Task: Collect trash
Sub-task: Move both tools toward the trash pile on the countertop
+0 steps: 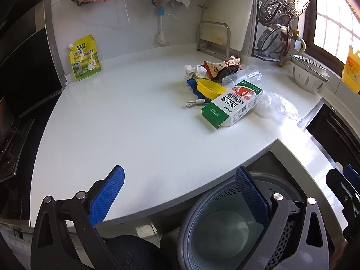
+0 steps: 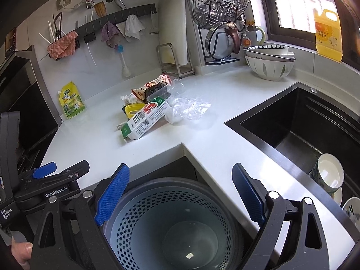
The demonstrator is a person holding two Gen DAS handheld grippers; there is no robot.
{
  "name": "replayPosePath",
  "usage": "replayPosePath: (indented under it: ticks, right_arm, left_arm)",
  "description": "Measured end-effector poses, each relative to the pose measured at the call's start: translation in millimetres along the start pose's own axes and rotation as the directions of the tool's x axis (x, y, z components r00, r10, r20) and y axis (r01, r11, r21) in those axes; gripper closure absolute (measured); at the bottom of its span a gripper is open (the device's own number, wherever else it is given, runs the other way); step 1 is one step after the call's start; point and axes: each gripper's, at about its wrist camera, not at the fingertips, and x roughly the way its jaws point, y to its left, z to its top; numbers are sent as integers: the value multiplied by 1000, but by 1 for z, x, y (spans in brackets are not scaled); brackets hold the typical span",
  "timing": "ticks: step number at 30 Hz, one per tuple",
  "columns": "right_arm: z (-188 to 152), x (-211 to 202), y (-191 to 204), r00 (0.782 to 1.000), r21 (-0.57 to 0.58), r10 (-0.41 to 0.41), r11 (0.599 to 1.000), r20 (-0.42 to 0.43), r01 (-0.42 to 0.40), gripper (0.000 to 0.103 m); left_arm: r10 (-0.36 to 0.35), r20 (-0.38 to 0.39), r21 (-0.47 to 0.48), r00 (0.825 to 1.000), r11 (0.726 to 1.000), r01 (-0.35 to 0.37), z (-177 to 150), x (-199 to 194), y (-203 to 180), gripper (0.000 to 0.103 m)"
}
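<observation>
Your left gripper (image 1: 180, 199) and right gripper (image 2: 181, 194) both gape wide, holding nothing, poised over the perforated grey bin (image 2: 171, 220) just below them. The trash pile lies ahead on the white countertop (image 1: 117, 121): green-and-white carton (image 1: 232, 104) nearest, crumpled clear plastic (image 2: 191, 110) beside it.

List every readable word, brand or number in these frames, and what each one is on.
"GenRobot.AI": left gripper body.
"Data Acquisition System": same gripper's handle.
Green-and-white carton: Chinese print, barcode, QR code, too small to read.
Yellow pouch: Chinese label, blurred.
Yellow bottle: label blurred.
</observation>
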Motion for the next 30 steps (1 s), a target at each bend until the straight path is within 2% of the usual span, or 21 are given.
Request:
replayPosePath:
  ticks: [7,11,15,30]
  right_arm:
    - [38,38,-19,999,16,23,1000,-22,-23,15]
    - [53,57,-25,999,-5,18,1000,-35,-18,15]
    - [67,80,-33,997,3,48,999,-61,-47,15]
    - [96,130,-29,990,-55,85,994,-109,-92,15]
  left_arm:
    - [-44,-7,0,999,999,44,28,32,-11,6]
    - [-53,0,10,999,999,53,39,44,-16,6]
    - [-49,-13,17,999,999,49,48,55,-16,6]
    - [-47,-11,4,999,999,48,68,76,-14,6]
